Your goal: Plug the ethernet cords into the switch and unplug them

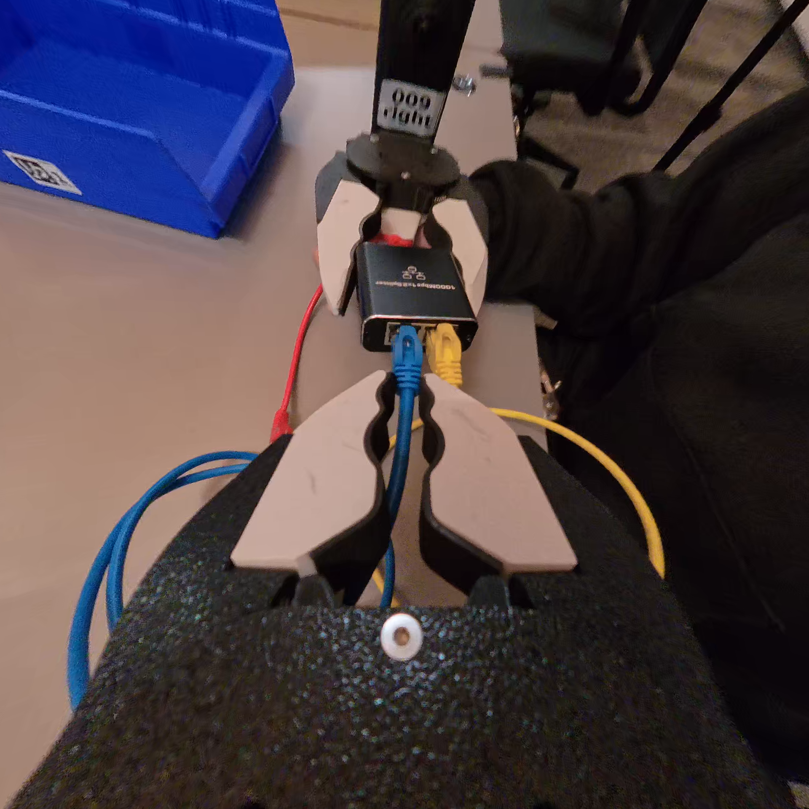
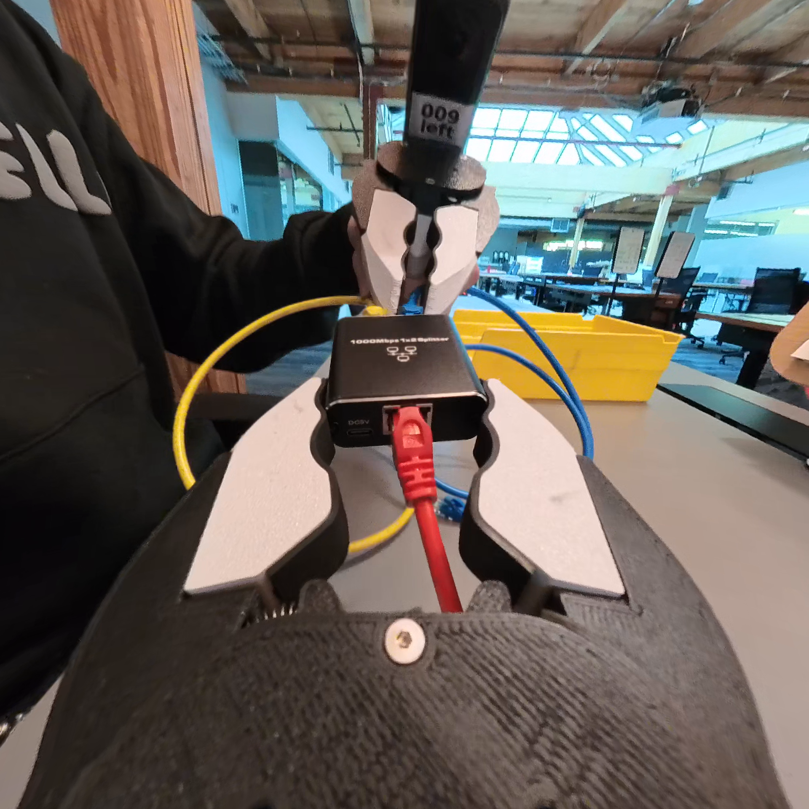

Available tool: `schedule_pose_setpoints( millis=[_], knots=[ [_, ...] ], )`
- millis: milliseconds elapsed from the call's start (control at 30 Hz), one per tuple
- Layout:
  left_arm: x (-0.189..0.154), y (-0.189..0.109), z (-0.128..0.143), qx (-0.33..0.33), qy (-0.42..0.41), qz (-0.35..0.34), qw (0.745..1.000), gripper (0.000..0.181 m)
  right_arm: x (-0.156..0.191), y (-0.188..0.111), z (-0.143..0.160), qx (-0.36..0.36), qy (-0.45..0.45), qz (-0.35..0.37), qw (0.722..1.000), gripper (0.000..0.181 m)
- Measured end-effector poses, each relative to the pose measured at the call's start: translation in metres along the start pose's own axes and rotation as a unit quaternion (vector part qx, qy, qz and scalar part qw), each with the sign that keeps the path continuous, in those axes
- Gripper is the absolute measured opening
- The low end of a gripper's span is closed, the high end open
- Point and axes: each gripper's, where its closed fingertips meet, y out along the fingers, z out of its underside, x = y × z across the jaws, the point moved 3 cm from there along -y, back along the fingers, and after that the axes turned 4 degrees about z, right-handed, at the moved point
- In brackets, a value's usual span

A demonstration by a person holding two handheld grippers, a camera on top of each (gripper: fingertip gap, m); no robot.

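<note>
The black switch (image 1: 416, 280) is held above the table, clamped on both sides by my right gripper (image 2: 405, 385). A red cord's plug (image 2: 413, 446) sits in its single port on the side toward the right wrist camera. On the opposite side, a yellow plug (image 1: 444, 354) and a blue plug (image 1: 407, 346) sit in adjacent ports. My left gripper (image 1: 406, 378) is shut on the blue cord just behind its plug. In the left wrist view the right gripper (image 1: 407, 304) shows beyond the switch. In the right wrist view the left gripper (image 2: 413, 304) shows behind it.
A blue bin (image 1: 131, 109) stands at the far left of the grey table (image 1: 131, 350). A yellow bin (image 2: 569, 350) stands beyond the switch. Loose loops of blue cord (image 1: 100, 569), yellow cord (image 1: 613, 473) and red cord (image 1: 297, 350) lie around. A person's black sleeve (image 1: 591, 245) reaches in.
</note>
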Motion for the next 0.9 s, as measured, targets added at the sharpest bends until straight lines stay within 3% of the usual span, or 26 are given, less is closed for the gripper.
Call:
schedule_pose_setpoints(
  millis=[100,200,467,567,633,700,767,833,900],
  knots=[
    [0.003,0.001,0.004,0.009,-0.002,-0.003,1.000,0.009,-0.002,0.001,0.004,0.009,-0.002,0.007,1.000,0.064],
    [0.003,0.000,-0.002,-0.031,-0.016,0.011,0.999,0.010,-0.002,0.000,0.000,-0.007,0.006,0.007,1.000,0.064],
    [0.003,0.003,0.001,-0.054,-0.020,0.035,0.998,0.010,-0.003,-0.002,-0.002,-0.001,-0.021,0.011,1.000,0.064],
    [0.004,-0.004,-0.004,-0.037,0.041,-0.046,0.997,0.015,-0.004,-0.001,-0.006,-0.001,-0.055,0.027,0.998,0.064],
    [0.010,-0.025,-0.015,-0.060,0.095,-0.154,0.982,0.045,-0.003,0.001,-0.012,-0.012,-0.072,0.036,0.997,0.064],
    [0.008,-0.062,-0.032,-0.149,0.129,-0.250,0.948,0.044,-0.008,0.001,-0.016,-0.011,-0.084,0.063,0.994,0.064],
    [0.000,-0.099,-0.037,-0.247,0.115,-0.283,0.920,0.046,-0.013,0.002,-0.022,-0.018,-0.090,0.090,0.992,0.064],
    [0.005,-0.120,-0.019,-0.289,0.060,-0.283,0.913,0.047,-0.014,0.002,-0.032,-0.028,-0.097,0.104,0.989,0.064],
    [0.022,-0.127,0.018,-0.289,-0.007,-0.292,0.912,0.051,-0.015,0.002,-0.048,-0.038,-0.118,0.128,0.984,0.064]
  ],
)
